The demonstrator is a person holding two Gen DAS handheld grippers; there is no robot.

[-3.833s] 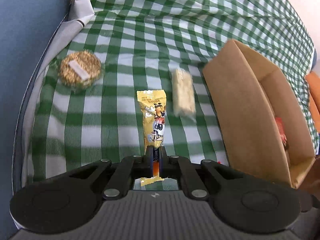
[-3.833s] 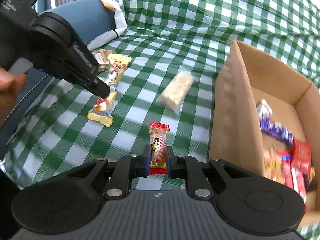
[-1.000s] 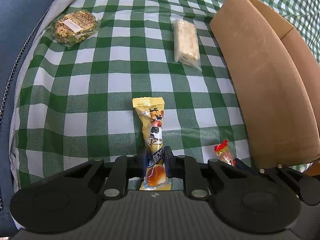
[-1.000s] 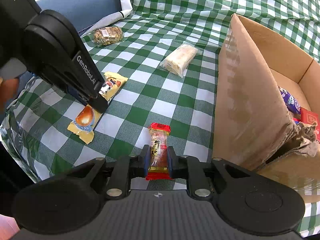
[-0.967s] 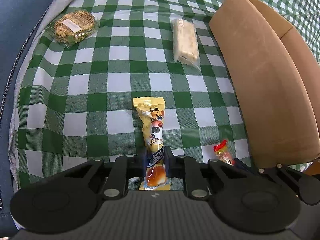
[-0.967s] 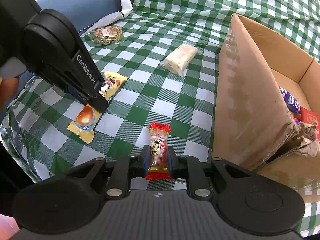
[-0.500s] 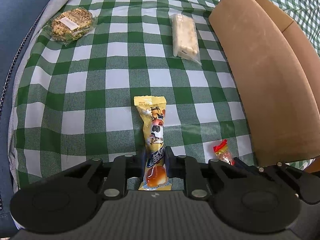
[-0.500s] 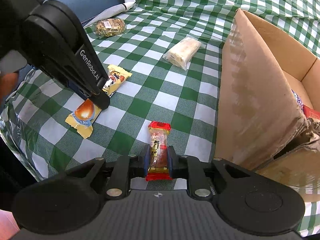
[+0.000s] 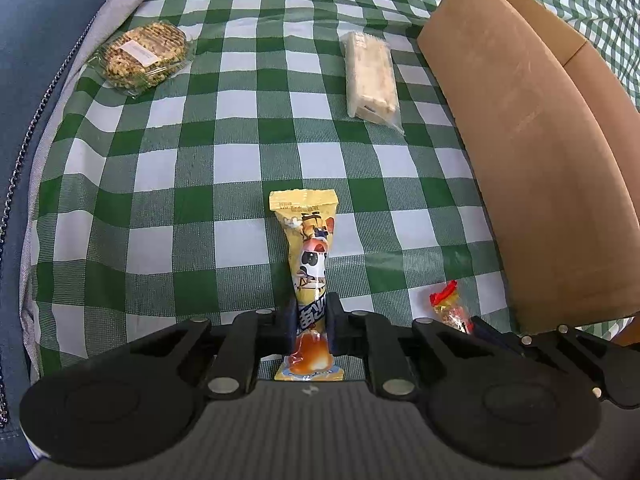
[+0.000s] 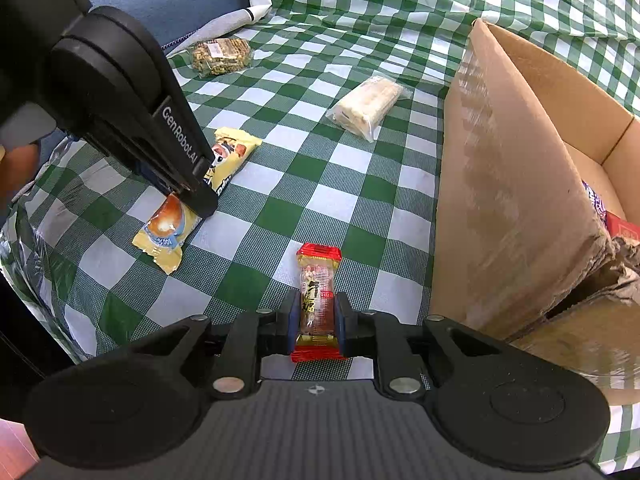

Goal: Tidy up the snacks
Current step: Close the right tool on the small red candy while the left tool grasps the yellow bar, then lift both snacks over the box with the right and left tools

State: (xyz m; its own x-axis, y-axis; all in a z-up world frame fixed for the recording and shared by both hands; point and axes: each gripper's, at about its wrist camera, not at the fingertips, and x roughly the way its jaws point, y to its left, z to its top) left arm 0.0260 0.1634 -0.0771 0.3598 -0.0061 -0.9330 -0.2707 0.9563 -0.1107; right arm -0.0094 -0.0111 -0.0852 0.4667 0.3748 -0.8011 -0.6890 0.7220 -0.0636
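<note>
My left gripper (image 9: 310, 320) is shut on a long yellow snack packet (image 9: 306, 256) that lies on the green checked cloth; it also shows in the right wrist view (image 10: 196, 192), pinching that packet (image 10: 168, 232). My right gripper (image 10: 316, 316) is shut on a small red-ended snack bar (image 10: 318, 288), whose tip shows in the left wrist view (image 9: 448, 308). The open cardboard box (image 10: 504, 184) stands just right of both grippers, with several snacks inside (image 10: 600, 204); its side wall fills the right of the left wrist view (image 9: 532, 152).
A pale wafer pack (image 9: 370, 78) lies near the box's far corner, also in the right wrist view (image 10: 366, 104). A round grain cake in clear wrap (image 9: 142, 54) lies far left, near the blue cushion (image 9: 36, 60). The cloth's near edge drops off at left (image 10: 24, 248).
Over the last second both grippers have stayed shut on their snacks and shifted only slightly. Since 3.8 s ago both have pulled back toward the cloth's near edge.
</note>
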